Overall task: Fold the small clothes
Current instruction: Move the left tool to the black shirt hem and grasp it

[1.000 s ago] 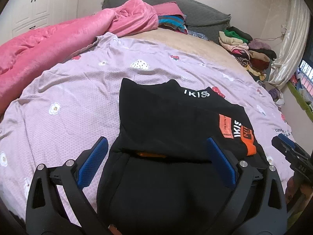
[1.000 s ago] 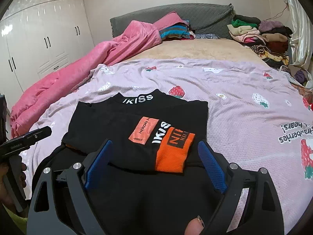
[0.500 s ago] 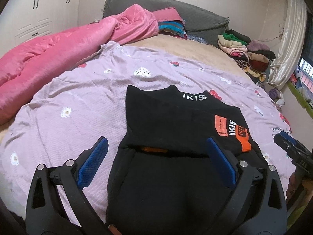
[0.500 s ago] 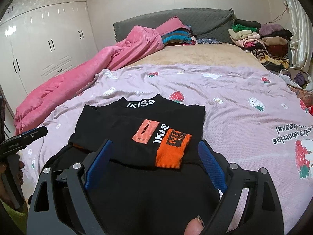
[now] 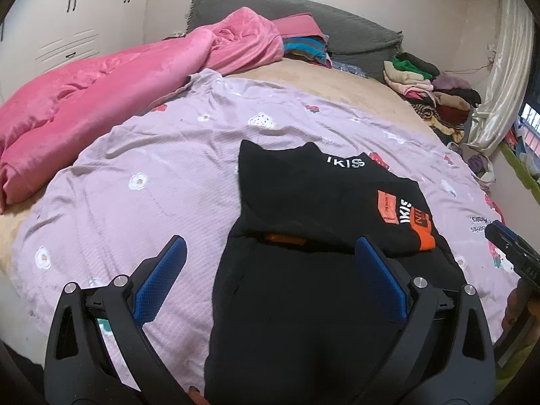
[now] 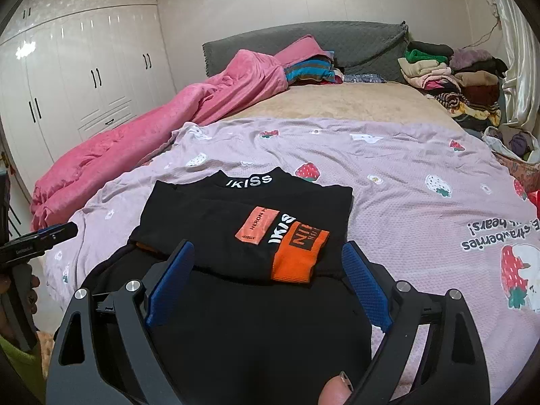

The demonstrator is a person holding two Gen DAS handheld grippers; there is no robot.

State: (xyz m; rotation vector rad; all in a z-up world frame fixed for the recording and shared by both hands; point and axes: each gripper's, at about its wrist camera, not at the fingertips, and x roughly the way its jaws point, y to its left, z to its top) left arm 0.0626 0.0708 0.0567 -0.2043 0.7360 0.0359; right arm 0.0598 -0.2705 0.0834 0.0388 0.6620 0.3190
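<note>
Black top [image 5: 314, 236] lies lengthwise straight ahead on the bed [image 5: 135, 202], hem nearest both. Left gripper [image 5: 266, 270] and right gripper [image 6: 266, 270] hover wide and empty over its near half, about equally close.

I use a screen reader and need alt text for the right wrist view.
A black top with orange patches lies partly folded on a lilac strawberry-print sheet, seen past the right gripper, whose blue-padded jaws are open and empty. Beyond lie a pink blanket and stacked clothes.
</note>
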